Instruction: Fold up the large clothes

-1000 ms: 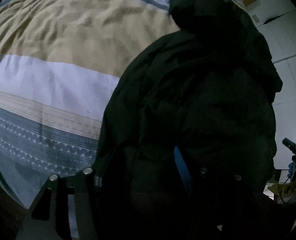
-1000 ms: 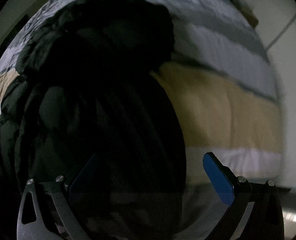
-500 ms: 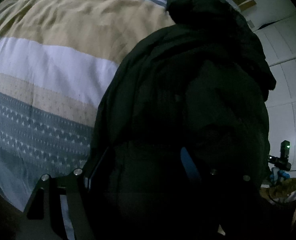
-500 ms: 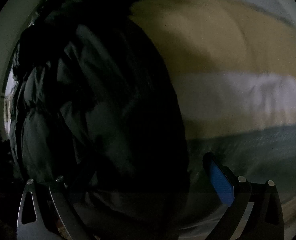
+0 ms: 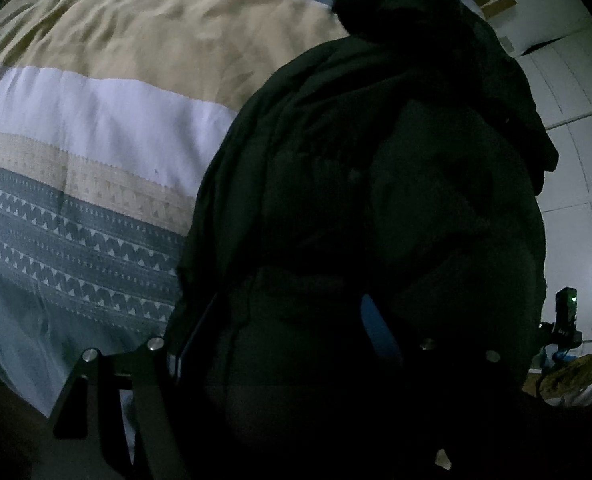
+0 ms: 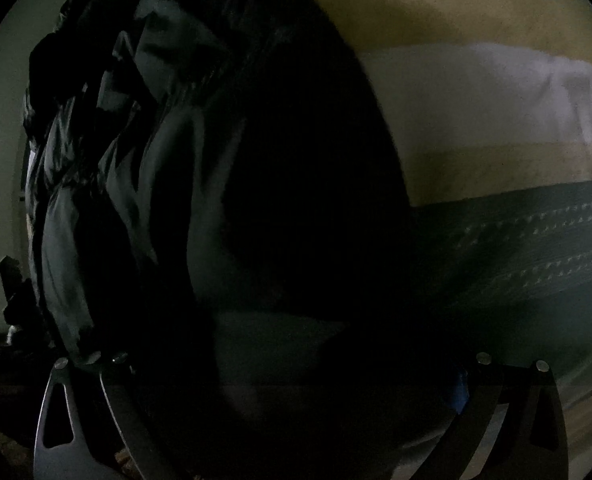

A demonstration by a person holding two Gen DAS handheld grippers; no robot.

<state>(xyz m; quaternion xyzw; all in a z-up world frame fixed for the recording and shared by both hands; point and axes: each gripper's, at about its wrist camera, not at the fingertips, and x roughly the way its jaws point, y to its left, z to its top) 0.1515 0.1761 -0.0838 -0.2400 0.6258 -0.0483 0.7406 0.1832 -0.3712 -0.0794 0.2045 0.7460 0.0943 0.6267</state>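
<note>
Your left gripper (image 5: 280, 336) stands spread over the dark jacket (image 5: 375, 208), blue pad (image 5: 375, 328) clear of the cloth, nothing pinched. Your right gripper (image 6: 296, 364) is spread wide too, jacket (image 6: 256, 200) bulging between its fingers; whether they press it, I can't tell. Only the left view shows the far white wall (image 5: 567, 160). The jacket lies on the striped duvet (image 5: 96, 120).

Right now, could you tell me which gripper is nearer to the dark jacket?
Right, narrowly. The right gripper is pressed deep into the dark jacket, with fabric swelling over one finger's base. The left gripper straddles the jacket's near edge, with fabric between its open fingers.
</note>
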